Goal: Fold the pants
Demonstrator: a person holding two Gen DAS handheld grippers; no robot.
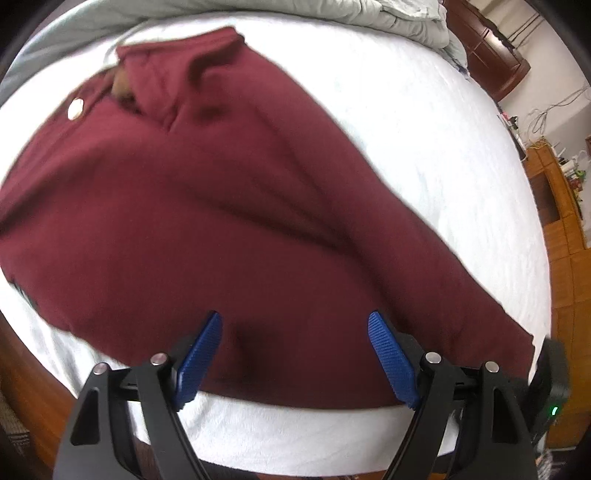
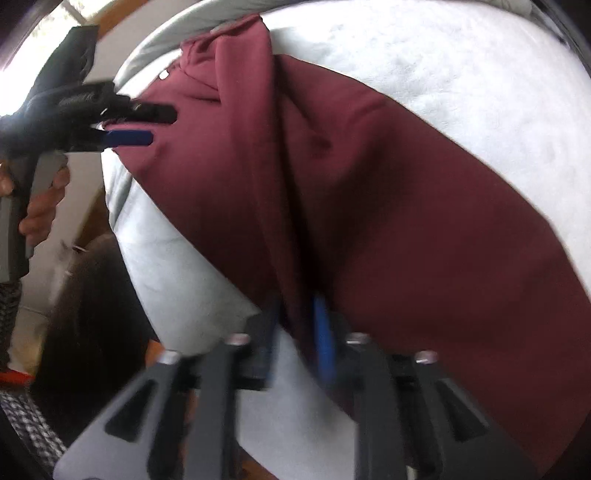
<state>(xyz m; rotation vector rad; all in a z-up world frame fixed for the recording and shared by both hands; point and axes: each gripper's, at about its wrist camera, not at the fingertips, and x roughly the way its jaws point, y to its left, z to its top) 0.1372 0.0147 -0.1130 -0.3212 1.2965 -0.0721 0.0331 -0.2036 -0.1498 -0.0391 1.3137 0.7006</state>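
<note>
The right tool, nearest its own camera, is gripping a fold of the maroon pants, its blue fingers closed on the cloth near the bed's front edge. The left tool is hanging just above the near side of the pants with its blue pads spread wide and holding nothing. Seen from the right wrist, that left tool is reaching in toward the waist end; its fingers look close together at that angle, but nothing is visibly caught between them.

The pants are lying across the white bed, their long axis running away from the right tool toward the button at the waistband. The right hand's tool is therefore the one on the lower end and the left is nearer the waist, which suggests the coming fold would carry one end along that axis toward the other.

Beyond, a rumpled pale blanket is bunching at the far side of the bed. Wooden furniture and a wood floor are edging the room.
</note>
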